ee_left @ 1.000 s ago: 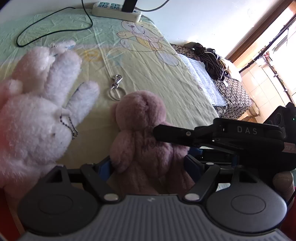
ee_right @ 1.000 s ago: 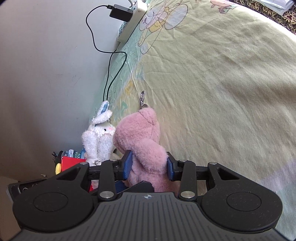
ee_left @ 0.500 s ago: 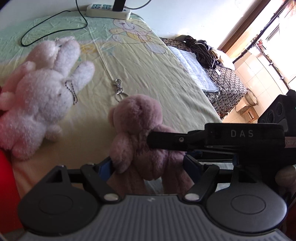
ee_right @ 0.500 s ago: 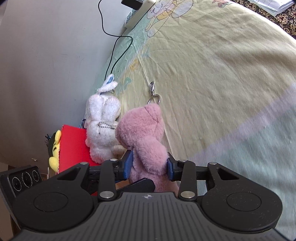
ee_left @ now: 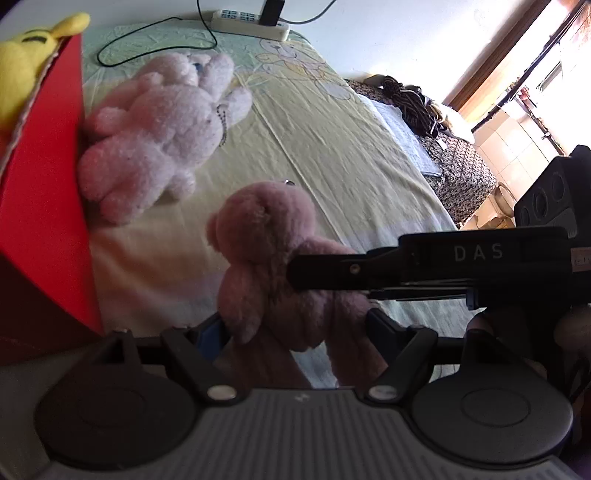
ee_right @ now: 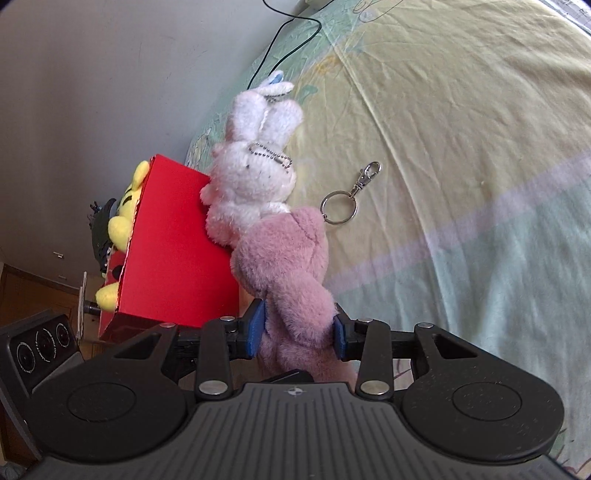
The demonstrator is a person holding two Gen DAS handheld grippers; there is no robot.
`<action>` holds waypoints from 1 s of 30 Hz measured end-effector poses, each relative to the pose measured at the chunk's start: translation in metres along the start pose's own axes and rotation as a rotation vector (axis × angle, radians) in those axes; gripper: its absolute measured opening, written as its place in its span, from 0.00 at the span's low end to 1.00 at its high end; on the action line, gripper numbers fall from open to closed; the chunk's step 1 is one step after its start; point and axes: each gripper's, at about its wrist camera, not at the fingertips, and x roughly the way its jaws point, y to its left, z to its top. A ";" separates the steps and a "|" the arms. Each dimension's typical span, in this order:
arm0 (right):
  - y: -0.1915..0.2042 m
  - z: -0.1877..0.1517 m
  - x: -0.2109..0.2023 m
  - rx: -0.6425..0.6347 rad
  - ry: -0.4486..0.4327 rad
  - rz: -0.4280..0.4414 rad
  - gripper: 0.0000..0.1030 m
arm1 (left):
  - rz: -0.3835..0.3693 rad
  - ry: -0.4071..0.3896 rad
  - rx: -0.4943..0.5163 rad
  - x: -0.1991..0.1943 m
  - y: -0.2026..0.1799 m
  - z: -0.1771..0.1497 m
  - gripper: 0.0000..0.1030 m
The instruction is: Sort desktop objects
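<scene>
A pink plush bear hangs above the yellow-green sheet, held from two sides. My right gripper is shut on the pink bear at its waist, blue pads pressed into the fur. In the left wrist view the right gripper reaches in from the right. My left gripper is shut on the bear's legs, which fill the gap between its fingers. A white plush rabbit lies against a red box to the bear's left. A yellow plush toy sits in the red box.
The bear's keyring and clasp rest on the sheet. A power strip and black cable lie at the far edge by the wall. A patterned cloth with a dark bundle lies far right.
Both grippers have carried the pink bear back and to the left, toward the red box. The box and the yellow toy have come into the left wrist view. The rabbit has not moved.
</scene>
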 end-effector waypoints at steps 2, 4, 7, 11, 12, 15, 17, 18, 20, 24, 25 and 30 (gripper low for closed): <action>0.007 -0.002 0.003 -0.018 0.012 0.009 0.39 | 0.009 -0.007 -0.011 -0.009 0.004 -0.007 0.77; 0.012 -0.004 0.005 -0.031 0.026 0.015 0.39 | 0.013 -0.012 -0.024 -0.015 0.009 -0.011 0.77; 0.019 -0.005 0.010 -0.052 0.044 0.024 0.39 | 0.023 -0.021 -0.041 -0.024 0.013 -0.017 0.77; 0.031 -0.009 0.017 -0.080 0.071 0.030 0.39 | 0.037 -0.022 -0.041 -0.034 0.018 -0.028 0.77; 0.033 -0.011 0.019 -0.081 0.077 0.032 0.39 | 0.037 -0.018 -0.038 -0.038 0.021 -0.031 0.77; 0.042 -0.021 0.026 -0.056 0.092 0.050 0.39 | 0.043 -0.006 -0.012 -0.050 0.028 -0.036 0.77; 0.052 -0.029 0.031 -0.048 0.089 0.059 0.38 | 0.042 0.005 0.020 -0.059 0.035 -0.039 0.77; 0.056 -0.033 0.033 -0.044 0.086 0.061 0.38 | 0.040 0.011 0.032 -0.063 0.040 -0.041 0.77; 0.066 -0.041 0.040 -0.024 0.096 0.066 0.37 | 0.025 0.024 0.045 -0.072 0.049 -0.044 0.76; 0.085 -0.062 0.053 -0.016 0.133 0.069 0.38 | 0.038 0.036 0.125 -0.091 0.061 -0.057 0.77; 0.089 -0.067 0.056 -0.014 0.133 0.068 0.38 | 0.034 0.042 0.132 -0.095 0.066 -0.061 0.77; 0.107 -0.090 0.067 -0.003 0.127 0.073 0.38 | -0.006 0.059 0.156 -0.115 0.090 -0.077 0.77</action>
